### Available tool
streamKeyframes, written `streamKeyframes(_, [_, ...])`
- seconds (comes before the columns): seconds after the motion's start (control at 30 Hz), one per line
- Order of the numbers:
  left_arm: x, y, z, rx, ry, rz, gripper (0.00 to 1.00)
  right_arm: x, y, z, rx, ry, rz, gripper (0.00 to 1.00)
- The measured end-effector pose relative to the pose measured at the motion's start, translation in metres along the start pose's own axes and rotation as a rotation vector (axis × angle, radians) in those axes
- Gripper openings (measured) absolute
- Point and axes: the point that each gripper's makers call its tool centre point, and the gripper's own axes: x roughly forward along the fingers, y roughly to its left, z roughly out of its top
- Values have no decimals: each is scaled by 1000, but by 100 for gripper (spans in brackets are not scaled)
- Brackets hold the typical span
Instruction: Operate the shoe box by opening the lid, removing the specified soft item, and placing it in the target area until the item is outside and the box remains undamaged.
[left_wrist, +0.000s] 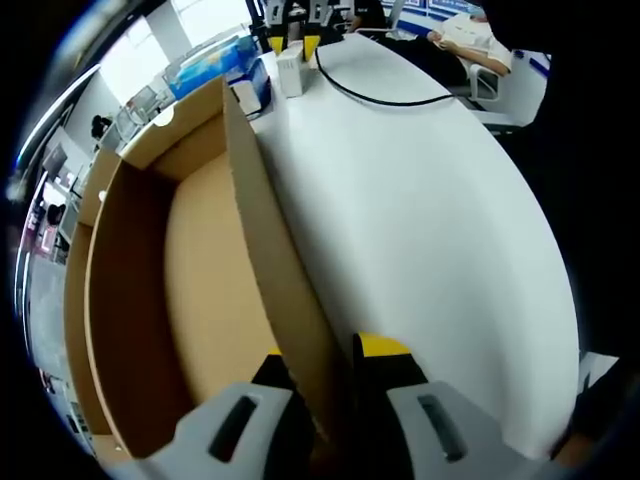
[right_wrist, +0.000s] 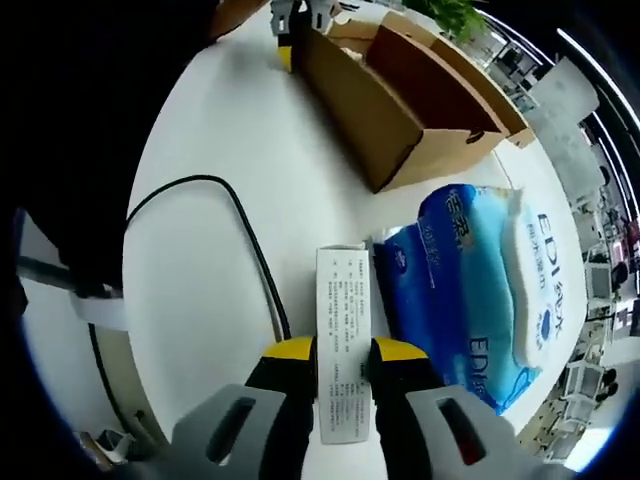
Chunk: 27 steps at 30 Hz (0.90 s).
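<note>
The brown cardboard shoe box (left_wrist: 140, 300) lies open, its inside bare. My left gripper (left_wrist: 325, 360) is shut on the box's side wall (left_wrist: 270, 230), one jaw inside and one outside. The soft item, a blue tissue pack (right_wrist: 470, 290), lies on the white table beside the shoe box (right_wrist: 400, 90), outside it. Left of the pack, my right gripper (right_wrist: 340, 355) is shut on a small white printed carton (right_wrist: 340, 300). Far off, the left gripper (right_wrist: 300, 25) holds the box's far end. In the left gripper view the tissue pack (left_wrist: 225, 65), carton (left_wrist: 290, 72) and right gripper (left_wrist: 293, 40) sit beyond the box.
A black cable (right_wrist: 250, 240) curves across the white table (right_wrist: 220, 130) left of the carton; the cable (left_wrist: 380, 95) also loops at the far side in the left gripper view. A person (left_wrist: 470, 35) sits beyond the table's far edge. Office desks and chairs lie past the box.
</note>
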Motion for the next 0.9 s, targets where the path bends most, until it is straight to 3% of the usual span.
streamKeyframes(0.37, [0,0,0,-6,3,0,12,4,-17,2,-85,38,42,20])
streamKeyframes(0.9, [0,-1,0,-2,3,0,12,1,-22,2,-67,53,32,20])
